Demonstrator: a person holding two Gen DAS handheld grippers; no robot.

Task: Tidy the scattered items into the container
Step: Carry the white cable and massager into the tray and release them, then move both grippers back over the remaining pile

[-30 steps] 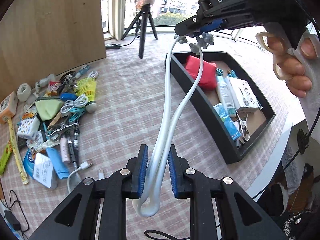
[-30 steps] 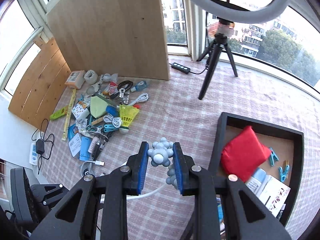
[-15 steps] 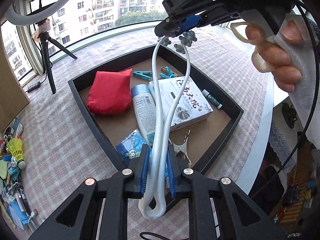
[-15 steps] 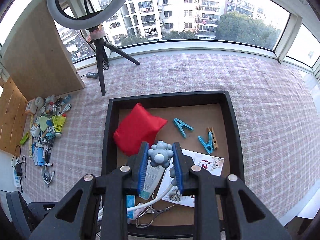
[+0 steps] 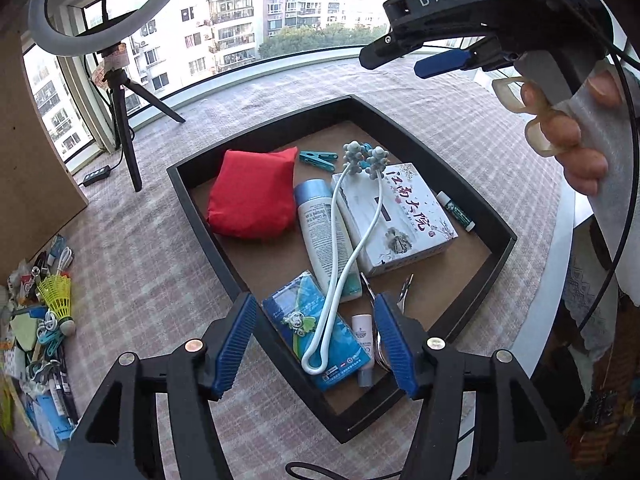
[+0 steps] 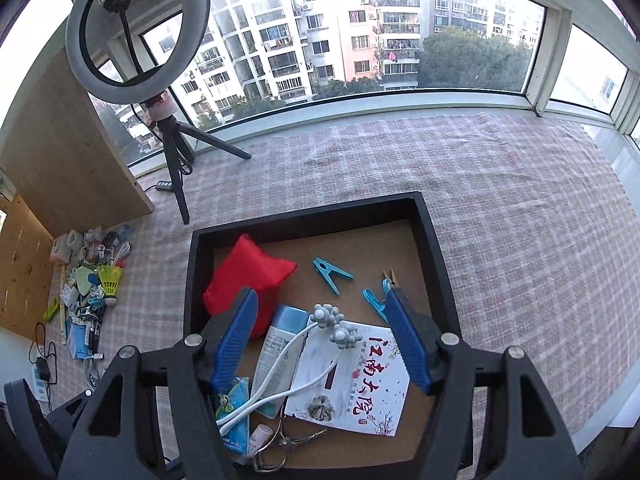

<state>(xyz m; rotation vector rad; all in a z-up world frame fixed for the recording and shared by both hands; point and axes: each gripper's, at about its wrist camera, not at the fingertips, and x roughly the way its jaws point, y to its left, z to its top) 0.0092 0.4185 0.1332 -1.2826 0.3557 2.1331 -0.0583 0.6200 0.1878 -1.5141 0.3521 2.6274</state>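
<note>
While both hand-held grippers hang over the black rectangular tray (image 5: 208, 216), their jaws are opening and nothing is clamped. The left hand-held gripper (image 5: 316, 340) has blue ribbed pads spread apart, with the looped end of the white bendy massager with two knobbly grey heads (image 5: 352, 240) lying between them, untouched. The right hand-held gripper (image 6: 324, 336) likewise stands released, its pads well apart on either side of the massager's grey heads.

The massager lies inside the tray, draped across a pale blue-capped white bottle (image 5: 320, 224), a white printed cardboard box (image 5: 404, 220) and a blue plastic packet (image 5: 320, 340). Its loop rests toward the tray's near edge; its heads point toward the far edge.

Also in the tray: a red fabric pouch (image 5: 252, 196) by the far-left corner, teal plastic clothes pegs (image 6: 330, 272), a metal clip (image 6: 280, 444) near the near edge, a small white tube (image 5: 456, 210) beside the box toward the right edge.

The tray sits on the desk's pink checked cloth (image 6: 500, 200). A heap of scattered small items (image 6: 88, 276) lies toward the desk's left edge, well apart from the tray. A ring light on a tripod (image 6: 138, 36) stands near the far edge.
</note>
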